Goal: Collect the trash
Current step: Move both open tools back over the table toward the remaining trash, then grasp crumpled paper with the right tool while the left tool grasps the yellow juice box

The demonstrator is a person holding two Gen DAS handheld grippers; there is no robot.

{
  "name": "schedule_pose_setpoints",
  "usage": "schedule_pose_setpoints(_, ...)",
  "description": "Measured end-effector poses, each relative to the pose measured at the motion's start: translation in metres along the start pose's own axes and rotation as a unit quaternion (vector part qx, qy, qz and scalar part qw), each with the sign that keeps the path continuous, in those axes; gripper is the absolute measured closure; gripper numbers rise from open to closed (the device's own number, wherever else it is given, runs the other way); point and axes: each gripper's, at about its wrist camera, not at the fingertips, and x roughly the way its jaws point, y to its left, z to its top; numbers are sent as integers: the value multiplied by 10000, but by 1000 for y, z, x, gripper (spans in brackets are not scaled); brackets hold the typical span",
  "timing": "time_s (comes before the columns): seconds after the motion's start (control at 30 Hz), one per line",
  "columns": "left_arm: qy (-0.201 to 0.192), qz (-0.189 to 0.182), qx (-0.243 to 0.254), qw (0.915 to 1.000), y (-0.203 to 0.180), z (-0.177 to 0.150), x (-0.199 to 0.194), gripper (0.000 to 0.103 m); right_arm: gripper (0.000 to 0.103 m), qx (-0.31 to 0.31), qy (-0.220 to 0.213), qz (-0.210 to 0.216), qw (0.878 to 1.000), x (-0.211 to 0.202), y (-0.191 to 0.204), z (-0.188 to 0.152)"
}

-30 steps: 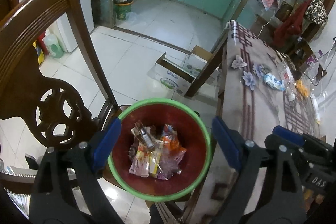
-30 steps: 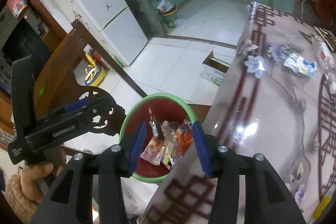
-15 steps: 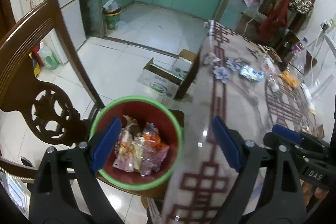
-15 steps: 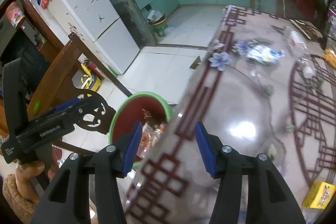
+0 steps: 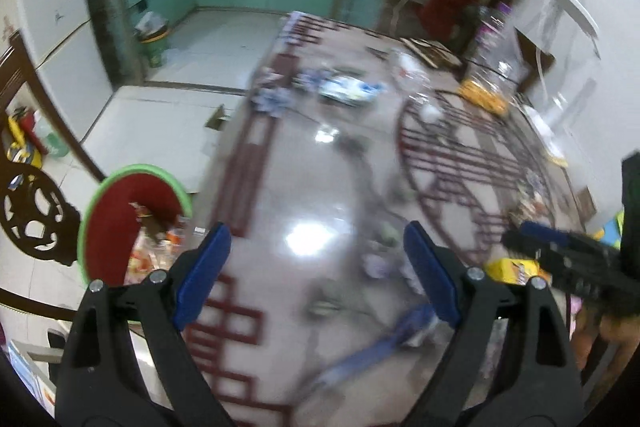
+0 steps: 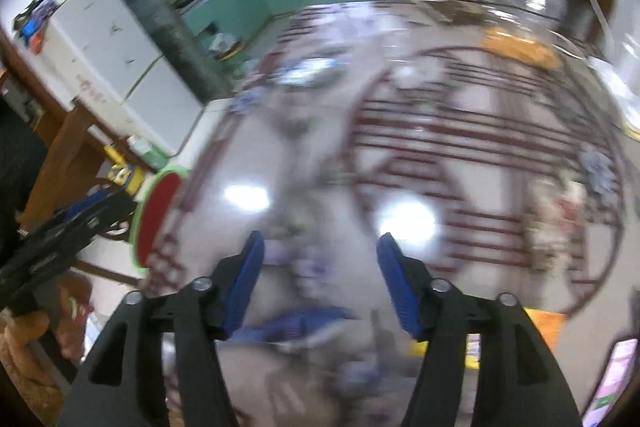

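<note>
**Both grippers off the bin and back over the table**

Over the glossy table, both grippers now hang, tilted downward; a second ago both were looking down into the red bin with its green rim. The views are smeared by the swing across.

Nearest, the left gripper stands wide open with nothing between its blue pads, as it did a second ago. The right gripper is opening at this moment, its jaws clearly wider than a second back, and nothing lies between them either. Whatever was carried looks to have been let go, so this reads as the return leg to fetch more.

Just beyond the fingertips lies a blue strip, blurred; what it is cannot be told. Beside the right gripper's tip, in the left view, sits a yellow packet. Both are likely next picks, though which one is aimed at I cannot say.

Left of the table's edge, the bin sits on a chair seat, wrappers heaped inside; it has slid from the centre of both views to their left margins.

Farther along the table lie a white-and-blue wrapper, a clear bottle and an orange bag, all well apart from the grippers. Plenty remains to be collected.
</note>
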Motion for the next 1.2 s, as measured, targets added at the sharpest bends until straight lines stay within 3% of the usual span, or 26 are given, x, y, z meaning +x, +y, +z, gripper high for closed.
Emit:
schedule_pose_setpoints(0.13,51,-206,183,9996,-38,-9,3,17,25,416,-249,-603,9970,-15,-79,5)
schedule_pose_setpoints(0.23,76,-413,467,9980,-70,-16,4,17,25,684,-213,-955,9928,-10,-127,14)
schedule_pose_setpoints(0.3,116,-586,799,9950,-97,-20,8,14,25,735,-23,-1061,9916,2,-152,17)
schedule_pose_setpoints(0.4,200,-777,1336,9878,-132,-27,16,12,26,794,384,-888,9921,27,-176,22)
schedule_pose_setpoints(0.47,341,-950,1849,9775,-158,-34,27,11,27,721,568,-849,9922,41,-183,21)
schedule_pose_setpoints(0.53,468,-1039,2363,9650,-182,-42,37,11,38,463,536,-1019,9923,45,-182,22)
schedule_pose_setpoints(0.6,581,-1126,2857,9499,-204,-50,47,11,59,218,553,-1093,9922,45,-183,24)
schedule_pose_setpoints(0.73,756,-1360,3556,9216,-237,-60,64,8,60,279,725,-778,9939,55,-199,28)
schedule_pose_setpoints(0.8,871,-1424,3944,9037,-253,-65,74,8,47,250,807,-716,9938,57,-201,28)
schedule_pose_setpoints(0.83,914,-1439,4088,8966,-261,-68,78,8,47,204,831,-731,9936,58,-201,28)
schedule_pose_setpoints(0.9,1004,-1490,4348,8824,-271,-73,87,8,55,95,847,-781,9933,59,-203,26)
schedule_pose_setpoints(1.0,1154,-1535,4732,8598,-288,-82,101,8,69,286,735,-525,9955,50,-211,28)
schedule_pose_setpoints(1.2,1513,-1663,4973,8380,-300,-95,124,10,70,630,358,-424,9965,24,-223,32)
